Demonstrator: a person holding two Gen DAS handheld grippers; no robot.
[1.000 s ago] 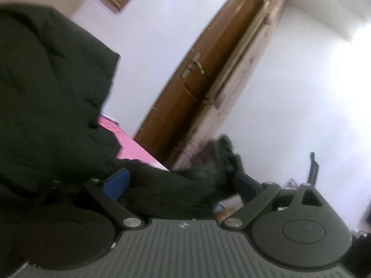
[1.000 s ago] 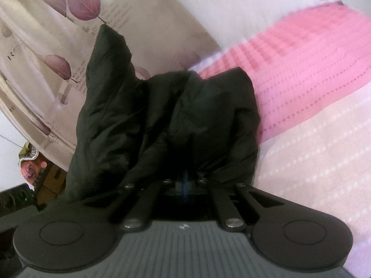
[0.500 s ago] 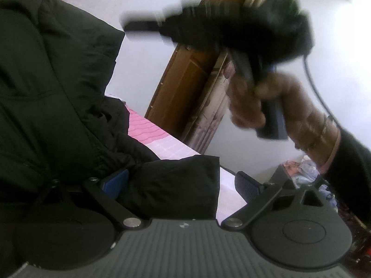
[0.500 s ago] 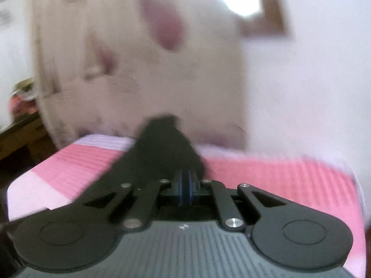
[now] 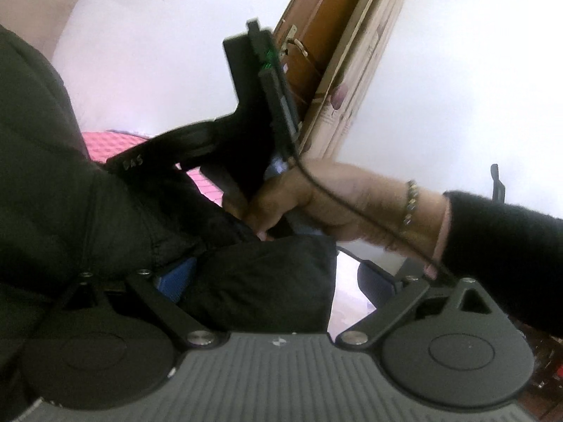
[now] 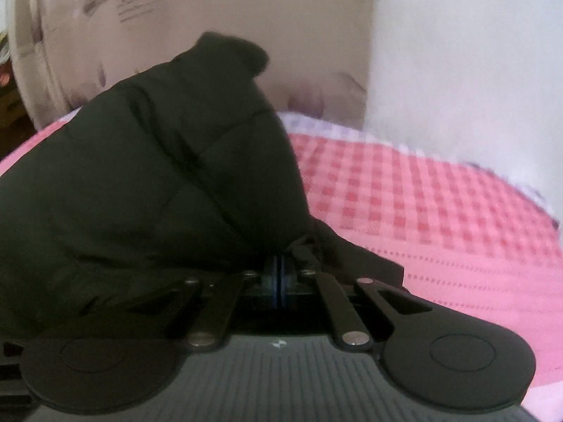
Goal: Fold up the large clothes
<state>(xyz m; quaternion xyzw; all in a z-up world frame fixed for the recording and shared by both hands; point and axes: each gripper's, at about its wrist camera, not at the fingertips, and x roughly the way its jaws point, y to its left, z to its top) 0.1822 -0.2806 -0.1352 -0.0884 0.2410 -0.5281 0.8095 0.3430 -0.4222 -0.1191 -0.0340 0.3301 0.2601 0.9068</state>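
in our left wrist view the left gripper (image 5: 278,274) stands wide open, its blue-padded fingers (image 5: 176,277) well apart. a fold of the black puffer jacket (image 5: 63,190) lies between them, touching the left pad, while the far finger stands clear of the cloth, so nothing is pinched there. the jacket's bulk rises along the left side of this view and covers the near left part of the gripper.

just beyond that fold we see our right hand (image 5: 316,197), with a bracelet (image 5: 411,201) at the wrist and a black sleeve (image 5: 506,246), gripping the handle of the right gripper (image 5: 246,112), which shows here from the side, somewhat blurred, with a thin black cable (image 5: 352,207) running down across the hand. behind stand a brown wooden door (image 5: 316,28), a leaf-print panel (image 5: 345,81) and a white wall (image 5: 457,70).

in the right wrist view the right gripper (image 6: 279,267) is closed tight, its blue pads (image 6: 271,274) pressed together on a thin edge of the jacket (image 6: 158,183). the quilted cloth heaps up to the left and ahead of it, lifted into a hump above the pink checked bedspread (image 6: 422,204), with a smaller flap trailing to the right on the bed. the same leaf-print panel (image 6: 176,3) and the white wall (image 6: 457,52) close the far side.
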